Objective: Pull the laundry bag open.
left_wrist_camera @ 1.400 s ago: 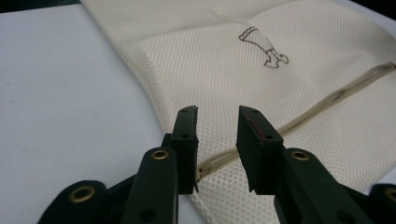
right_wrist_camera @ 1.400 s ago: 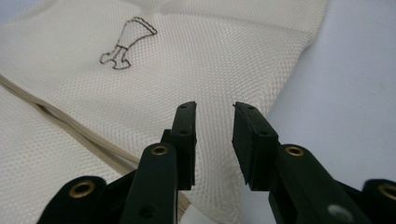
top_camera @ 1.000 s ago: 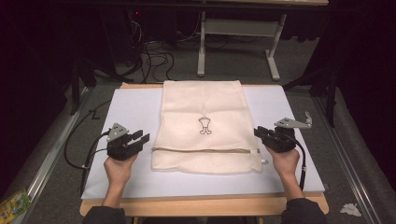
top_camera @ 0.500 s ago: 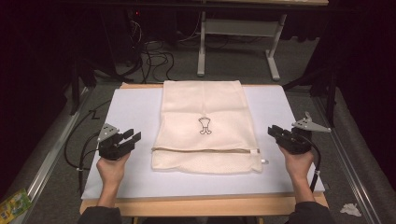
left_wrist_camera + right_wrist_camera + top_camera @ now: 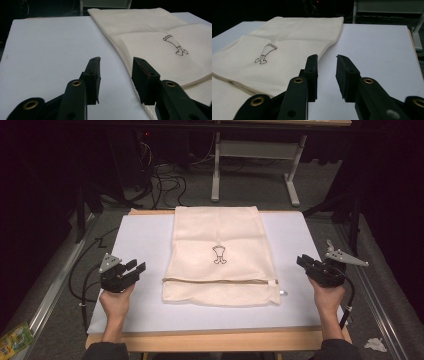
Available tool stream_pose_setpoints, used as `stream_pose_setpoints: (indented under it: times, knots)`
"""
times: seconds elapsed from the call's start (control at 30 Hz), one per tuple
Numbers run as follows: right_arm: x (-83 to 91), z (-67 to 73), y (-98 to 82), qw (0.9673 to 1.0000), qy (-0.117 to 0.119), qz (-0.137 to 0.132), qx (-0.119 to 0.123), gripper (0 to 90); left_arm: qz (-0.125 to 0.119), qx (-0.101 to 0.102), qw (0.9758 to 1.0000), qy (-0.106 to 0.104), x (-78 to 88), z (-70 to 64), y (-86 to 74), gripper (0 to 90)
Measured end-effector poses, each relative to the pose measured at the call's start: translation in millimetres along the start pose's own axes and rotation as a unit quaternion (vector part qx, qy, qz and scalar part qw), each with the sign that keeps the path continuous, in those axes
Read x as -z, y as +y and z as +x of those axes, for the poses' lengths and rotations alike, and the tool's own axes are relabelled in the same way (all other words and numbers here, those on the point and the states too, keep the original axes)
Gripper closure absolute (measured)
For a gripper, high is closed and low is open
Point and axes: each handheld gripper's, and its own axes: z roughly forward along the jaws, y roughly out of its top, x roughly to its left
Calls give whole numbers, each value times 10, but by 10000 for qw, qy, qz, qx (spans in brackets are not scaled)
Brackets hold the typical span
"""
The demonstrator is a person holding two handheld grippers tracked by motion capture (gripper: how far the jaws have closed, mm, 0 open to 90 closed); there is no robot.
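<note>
cream mesh bag, folded flat.

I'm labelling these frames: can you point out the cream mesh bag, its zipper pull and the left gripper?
cream mesh bag point(image 5: 220, 235): high view, upper panel of the fabric.
zipper pull point(image 5: 283, 293): high view, metal tab at the zip's right end.
left gripper point(image 5: 137, 267): high view, between the jaw tips.

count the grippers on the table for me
2. The left gripper is over the white mat, left of the mesh bag. The right gripper is at the mat's right edge, right of the bag. Both are open, holding nothing.
</note>
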Motion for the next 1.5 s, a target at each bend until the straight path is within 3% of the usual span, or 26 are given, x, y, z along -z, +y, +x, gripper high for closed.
stream_pose_setpoints:
  times: [0.43, 0.93, 1.5]
  knots:
    - [-69, -127, -171, 9996, -119, 212, -174, 705, 4, 289, 9995, 156, -78, 122, -84, 562]
    - [-249, -214, -333, 9980, -240, 460, -358, 691, 211, 220, 9990, 325, -287, 128, -131, 546]
    - [-434, -234, -392, 9965, -360, 686, -301, 677, 279, 276, 9980, 488, -463, 161, -152, 533]
